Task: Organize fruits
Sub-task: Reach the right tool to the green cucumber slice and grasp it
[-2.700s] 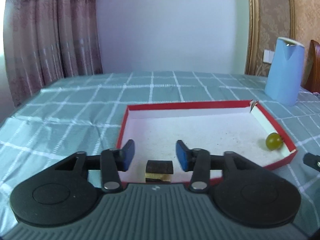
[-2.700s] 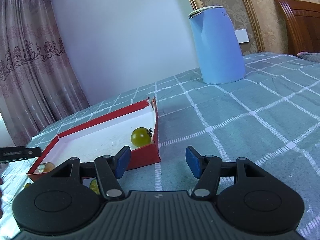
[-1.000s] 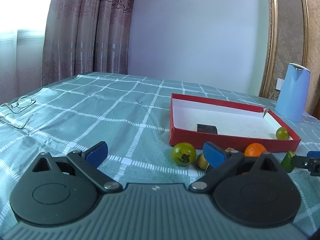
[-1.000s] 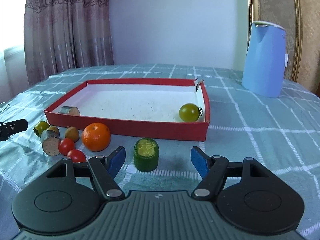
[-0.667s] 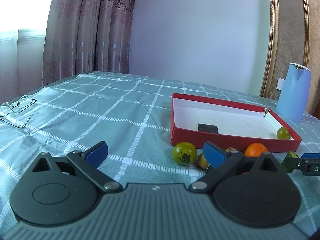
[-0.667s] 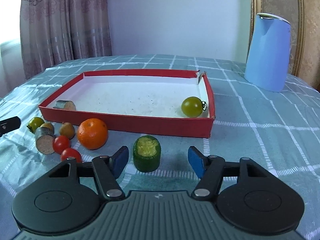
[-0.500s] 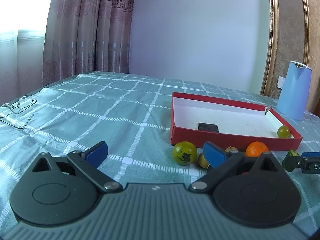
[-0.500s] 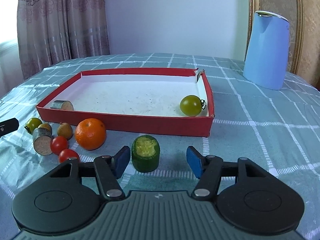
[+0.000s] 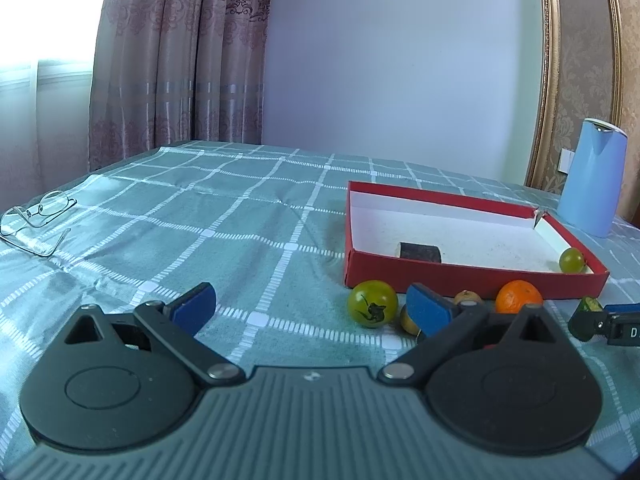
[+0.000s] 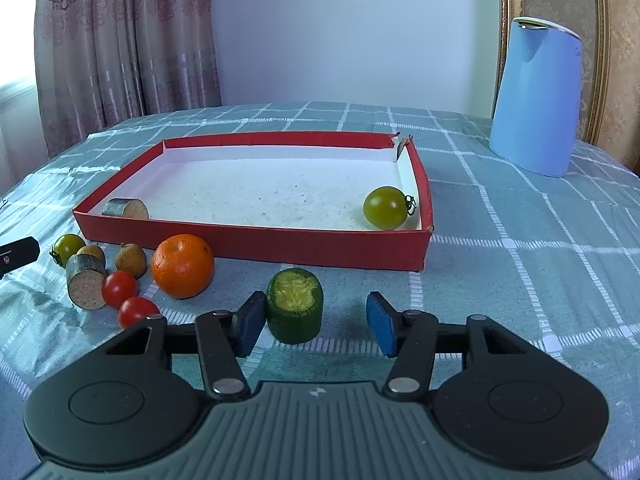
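Observation:
A red tray with a white floor holds a green tomato at its right end and a cut brown cylinder at its left. In front of it lie an orange, two red cherry tomatoes, a brown cut piece, small brown fruits and a green tomato. My right gripper is open, low over the cloth, with a green cut cucumber piece between its fingers, nearer the left one. My left gripper is open and empty, left of the tray and the green tomato.
A blue kettle stands at the back right. Glasses lie on the checked tablecloth at the far left. Curtains and a wall stand behind the table. The right gripper's tip shows at the left wrist view's right edge.
My right gripper has moved forward and down so the cucumber piece now sits between its fingers. The left gripper has hardly moved.

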Tool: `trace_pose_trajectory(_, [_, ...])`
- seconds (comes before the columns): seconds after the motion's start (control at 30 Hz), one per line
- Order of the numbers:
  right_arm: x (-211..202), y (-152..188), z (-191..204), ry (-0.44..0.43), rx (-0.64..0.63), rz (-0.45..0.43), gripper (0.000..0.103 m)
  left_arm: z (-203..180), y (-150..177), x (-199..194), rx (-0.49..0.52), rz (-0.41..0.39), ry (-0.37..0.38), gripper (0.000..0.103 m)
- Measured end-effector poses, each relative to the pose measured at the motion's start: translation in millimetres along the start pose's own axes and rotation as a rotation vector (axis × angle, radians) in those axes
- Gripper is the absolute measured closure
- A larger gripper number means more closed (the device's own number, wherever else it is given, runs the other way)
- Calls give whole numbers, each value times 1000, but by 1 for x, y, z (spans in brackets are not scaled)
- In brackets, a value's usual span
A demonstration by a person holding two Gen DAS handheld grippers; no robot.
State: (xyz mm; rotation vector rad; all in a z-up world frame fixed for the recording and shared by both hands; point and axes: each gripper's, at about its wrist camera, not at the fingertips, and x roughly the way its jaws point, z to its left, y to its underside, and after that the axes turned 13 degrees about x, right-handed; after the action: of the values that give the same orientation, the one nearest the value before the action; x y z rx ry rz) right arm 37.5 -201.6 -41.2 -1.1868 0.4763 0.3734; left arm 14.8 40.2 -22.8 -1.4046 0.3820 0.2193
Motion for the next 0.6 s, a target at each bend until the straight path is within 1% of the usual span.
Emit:
trace_pose_trajectory(0.13, [0, 1, -1, -9, 7, 6, 51, 1, 1, -1, -5, 0, -1, 2])
trace_pose_trajectory(0.33, [1, 1, 1, -3, -2, 14, 52, 4, 1, -1, -14, 3, 7, 2])
trace_pose_trajectory(0.37, [1, 1, 1, -5, -4, 17, 55, 4, 1, -1, -15, 3, 7, 2])
trace_pose_trajectory(0.43, [1, 1, 2, -9, -8, 19, 56, 4, 1, -1, -15, 2, 8, 2])
trace_pose_trajectory(0.47, [1, 1, 2, -14, -10, 20, 59, 4, 1, -1, -16, 1, 8, 2])
trace_pose_trajectory(0.53, [3, 1, 1, -21, -8, 28, 60, 4, 1, -1, -17, 2, 7, 2])
trace_pose_trajectory(0.6, [4, 0, 2, -28, -10, 36, 64, 4, 0, -1, -22, 2, 7, 2])
